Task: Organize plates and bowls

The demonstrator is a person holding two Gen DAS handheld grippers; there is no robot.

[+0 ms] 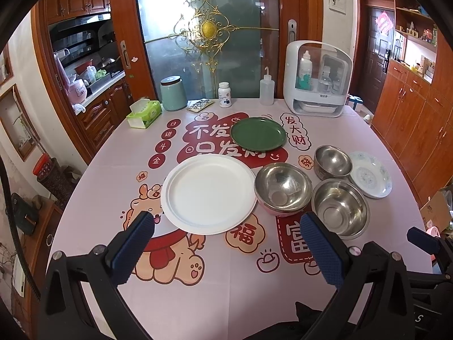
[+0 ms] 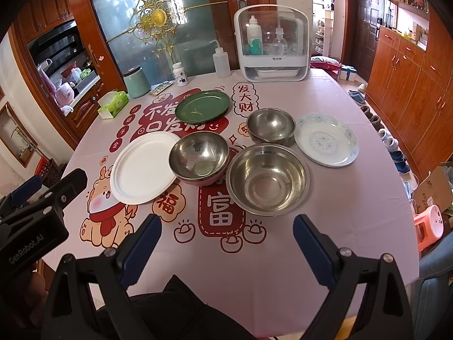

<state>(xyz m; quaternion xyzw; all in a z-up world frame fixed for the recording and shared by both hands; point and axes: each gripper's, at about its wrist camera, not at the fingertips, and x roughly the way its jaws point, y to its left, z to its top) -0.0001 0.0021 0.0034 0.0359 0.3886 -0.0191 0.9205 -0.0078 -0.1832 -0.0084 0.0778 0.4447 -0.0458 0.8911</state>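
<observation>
Counter (image 2: 354, 226) space is carrying everything, spread out and unstacked under a pink printed cloth. Lying nearest the left tool (image 1: 226, 243) is the white plate (image 1: 208, 194), flat and face up, its rim touching the pink-bottomed steel bowl (image 1: 283, 188). Sitting just ahead of the right tool (image 2: 226, 240) is the wide steel bowl (image 2: 267, 180), mouth up, with the deep steel bowl (image 2: 270, 126) behind it and the blue-patterned plate (image 2: 327, 140) lying to the right. Resting farthest back is the green plate (image 2: 202, 107). All are round, so no long axis is mattering.

Both tools are hovering spread wide, holding nothing. Judging from this, nesting should be starting: pinching a bowl's rim, lifting straight, lowering smaller into wider, then stacking plates largest underneath.
</observation>
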